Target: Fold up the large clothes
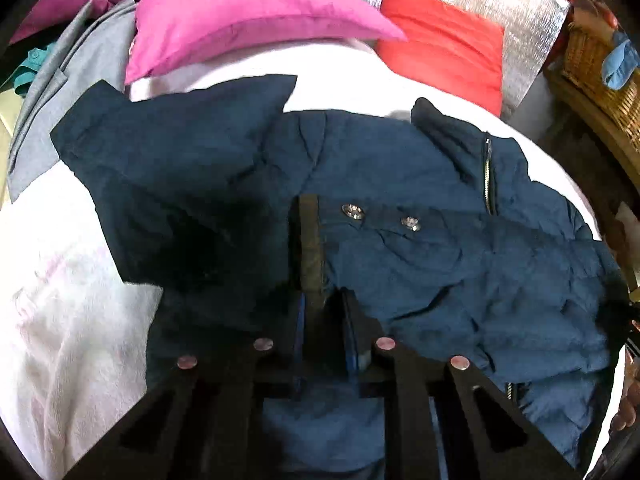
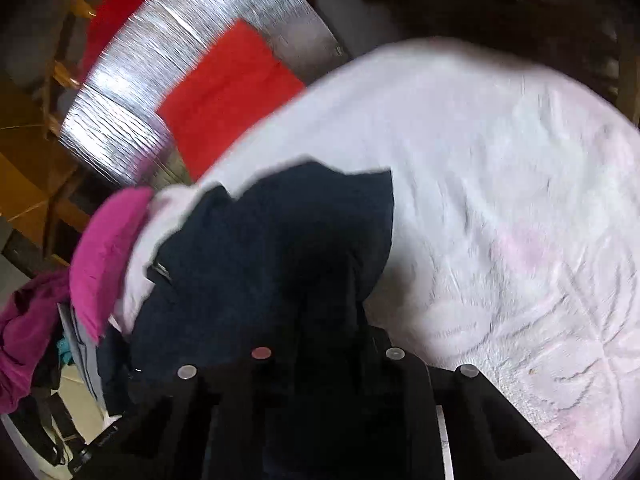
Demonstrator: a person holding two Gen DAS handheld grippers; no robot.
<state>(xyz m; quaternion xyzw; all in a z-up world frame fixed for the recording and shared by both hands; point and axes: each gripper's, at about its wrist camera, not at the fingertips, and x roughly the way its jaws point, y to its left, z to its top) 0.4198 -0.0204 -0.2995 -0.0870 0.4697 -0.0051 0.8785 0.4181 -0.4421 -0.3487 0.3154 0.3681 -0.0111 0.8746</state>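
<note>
The big blue jacket lies spread on the white bed cover, with a pink pillow at the far side. The left gripper has its fingers pinched on a dark strap of the jacket. The right gripper is buried in dark cloth (I cannot tell if it grips)

Left wrist view: looking down and forward from close above the navy jacket on the white bed, pillows in the upper frame. Right wrist view: tilting, hovering very near, bed filling the right. Sharing jacket, pink pillow, red pillow, silver panel.
</note>
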